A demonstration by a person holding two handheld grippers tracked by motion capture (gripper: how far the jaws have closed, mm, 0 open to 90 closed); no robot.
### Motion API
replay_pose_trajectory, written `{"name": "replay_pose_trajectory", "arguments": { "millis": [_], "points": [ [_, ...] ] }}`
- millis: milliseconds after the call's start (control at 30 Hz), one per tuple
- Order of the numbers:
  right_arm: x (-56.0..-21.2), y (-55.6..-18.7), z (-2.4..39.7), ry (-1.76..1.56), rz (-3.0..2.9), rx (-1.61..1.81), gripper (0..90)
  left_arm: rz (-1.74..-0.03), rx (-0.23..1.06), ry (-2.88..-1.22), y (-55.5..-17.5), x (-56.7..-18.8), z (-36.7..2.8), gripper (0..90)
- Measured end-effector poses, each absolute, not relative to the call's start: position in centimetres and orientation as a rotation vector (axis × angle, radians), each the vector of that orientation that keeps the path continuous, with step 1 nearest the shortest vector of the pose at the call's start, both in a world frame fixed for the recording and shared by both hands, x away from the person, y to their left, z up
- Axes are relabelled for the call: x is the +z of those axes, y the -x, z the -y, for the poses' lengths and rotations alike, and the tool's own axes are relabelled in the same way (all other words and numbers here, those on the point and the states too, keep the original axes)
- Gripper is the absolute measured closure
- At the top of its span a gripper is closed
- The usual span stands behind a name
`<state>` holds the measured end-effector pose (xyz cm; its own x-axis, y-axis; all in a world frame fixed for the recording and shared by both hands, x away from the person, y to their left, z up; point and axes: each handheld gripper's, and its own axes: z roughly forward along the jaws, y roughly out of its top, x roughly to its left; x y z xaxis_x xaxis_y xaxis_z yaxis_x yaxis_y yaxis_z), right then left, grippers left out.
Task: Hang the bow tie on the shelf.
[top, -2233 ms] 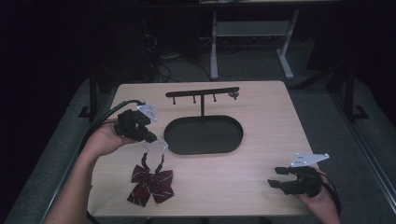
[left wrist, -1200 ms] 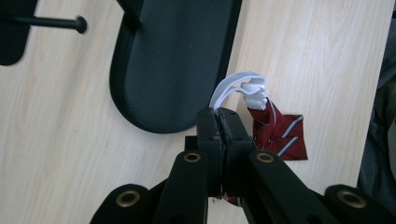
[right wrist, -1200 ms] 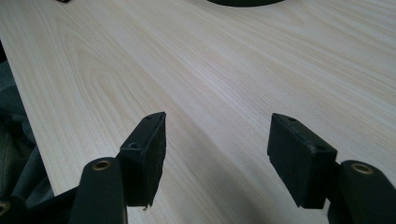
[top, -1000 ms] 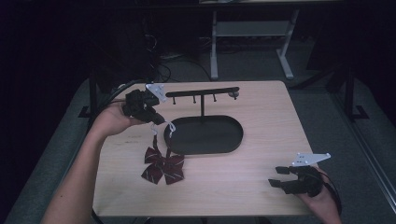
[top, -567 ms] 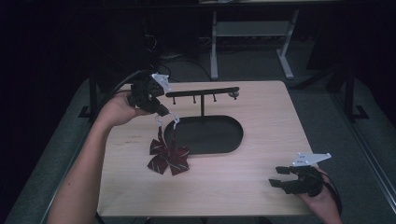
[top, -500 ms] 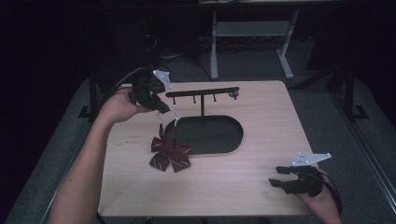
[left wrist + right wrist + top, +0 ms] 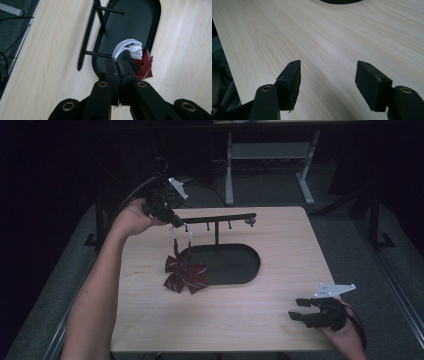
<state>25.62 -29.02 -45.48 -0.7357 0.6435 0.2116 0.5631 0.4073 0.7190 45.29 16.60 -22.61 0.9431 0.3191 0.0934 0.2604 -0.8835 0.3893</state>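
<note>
While left gripper [image 7: 176, 223] pinched the bow's white strap [image 7: 126, 47], bow [image 7: 185, 275] hung over black tray's [image 7: 245, 270] left rim; right gripper [image 7: 300, 309] sat open, near right.

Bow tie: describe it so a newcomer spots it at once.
On the pale wooden table stands a black rack with an oval base. At that base's left end hangs a dark red bow tie, held by its white strap in the left gripper. It is the only red, striped thing there.

A light wooden table [image 7: 280, 320] with rounded corners carries the scene. On it, a little left of centre toward the far side, stands a black rack [image 7: 225, 262] — a flat oval base with a thin post and a crossbar of short pegs. The rest of the tabletop — pale, straight grain — lies bare.
</note>
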Motion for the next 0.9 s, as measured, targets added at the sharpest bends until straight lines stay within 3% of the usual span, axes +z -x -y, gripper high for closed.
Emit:
{"name": "replay_pose_trajectory", "arguments": {
  "millis": [700,900],
  "points": [
    [-45.5,-25.6,29.2,-1.096,-2.546,1.247,36.8,-0.500,0.267,-2.736,-47.4,-24.3,-16.0,87.3],
    [-45.4,-25.5,29.2,-1.090,-2.545,1.247,36.8,-0.504,0.280,-2.761,-47.4,-24.4,-16.1,81.5]
  ]
}}
